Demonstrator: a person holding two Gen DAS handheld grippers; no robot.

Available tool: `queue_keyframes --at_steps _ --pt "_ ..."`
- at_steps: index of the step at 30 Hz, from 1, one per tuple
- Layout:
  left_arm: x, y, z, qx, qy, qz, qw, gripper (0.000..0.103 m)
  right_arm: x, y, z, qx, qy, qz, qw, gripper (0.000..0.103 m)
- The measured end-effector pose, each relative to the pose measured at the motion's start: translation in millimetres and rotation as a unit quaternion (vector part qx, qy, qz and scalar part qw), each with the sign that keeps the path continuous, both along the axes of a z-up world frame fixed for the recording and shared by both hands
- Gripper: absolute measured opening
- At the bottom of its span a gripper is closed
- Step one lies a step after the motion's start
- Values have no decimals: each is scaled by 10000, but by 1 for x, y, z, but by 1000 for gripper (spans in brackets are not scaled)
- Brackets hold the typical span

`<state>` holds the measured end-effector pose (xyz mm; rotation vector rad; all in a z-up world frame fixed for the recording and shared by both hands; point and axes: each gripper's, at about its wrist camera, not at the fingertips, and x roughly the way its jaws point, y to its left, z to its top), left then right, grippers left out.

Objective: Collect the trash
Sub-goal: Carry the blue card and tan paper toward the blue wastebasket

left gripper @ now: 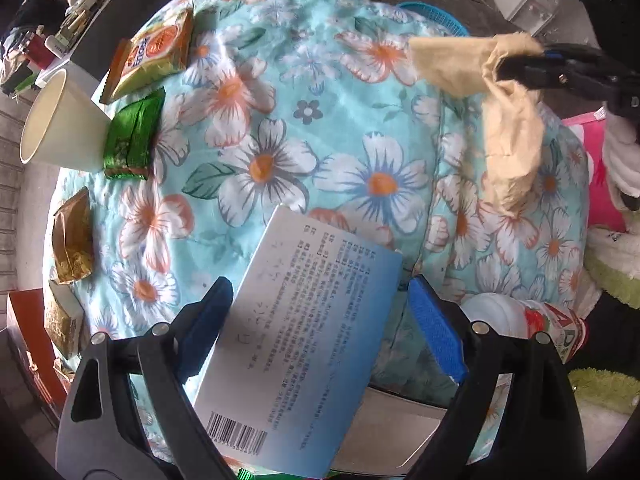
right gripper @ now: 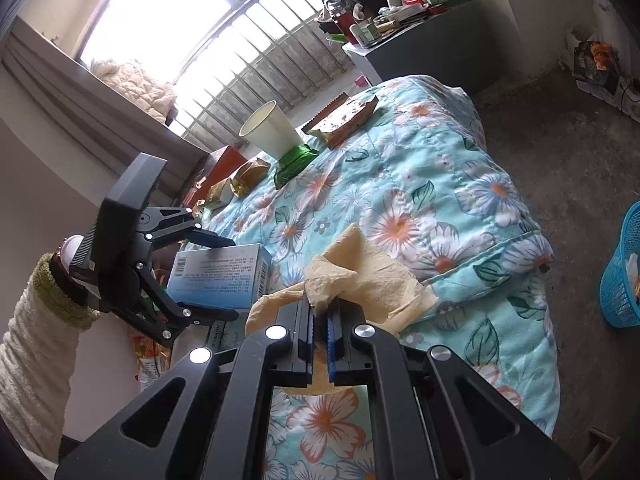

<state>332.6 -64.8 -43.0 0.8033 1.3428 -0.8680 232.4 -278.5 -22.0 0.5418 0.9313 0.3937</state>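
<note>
Right gripper (right gripper: 319,322) clenched on tan tissue (right gripper: 362,276). Left gripper (left gripper: 320,320) spread around blue box (left gripper: 296,340), not pinching. Ahead: cup (left gripper: 60,124), 4 wrappers uncollected. Blue basket (right gripper: 622,276) far right.

Beige tissue (right gripper: 360,280) pinched between jaws, apparently crumpled

Daylight pours through the barred window (right gripper: 192,40), which blows out to near white in the right wrist view and leaves the wall below it dull. The floral quilt (right gripper: 400,208) is evenly, softly lit with weak shadows. Both fisheye pictures bend strongly toward dark, vignetted corners. In the left wrist view the white box (left gripper: 296,340) catches pale glare, and clutter at the rim smears soft.
</note>
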Motion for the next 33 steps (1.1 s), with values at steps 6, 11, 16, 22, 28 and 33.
queue_keyframes --at_steps 6,11,16,22,28,33 --pt "-1 -2 -10 245 -5 -111 9996 85 -1 0 3 55 -77 -5 10000 5" --pt "3 -12 -1 59 -143 -15 9999 79 -4 0 7 76 -148 -37 9999 5" --pt "-10 -19 29 -292 -550 -24 9981 78 -8 -2 13 103 -266 -102 9995 5" --pt "-14 -9 82 -980 -1132 487 9875 78 -15 -8 27 163 -469 -261 9984 5" --pt "-20 1 126 -1857 -1556 1166 9632 77 -22 -19 48 251 -767 -458 9957 5" --pt "-22 -9 147 -2473 -1595 1549 9431 77 -29 -36 67 292 -1048 -691 9917 5"
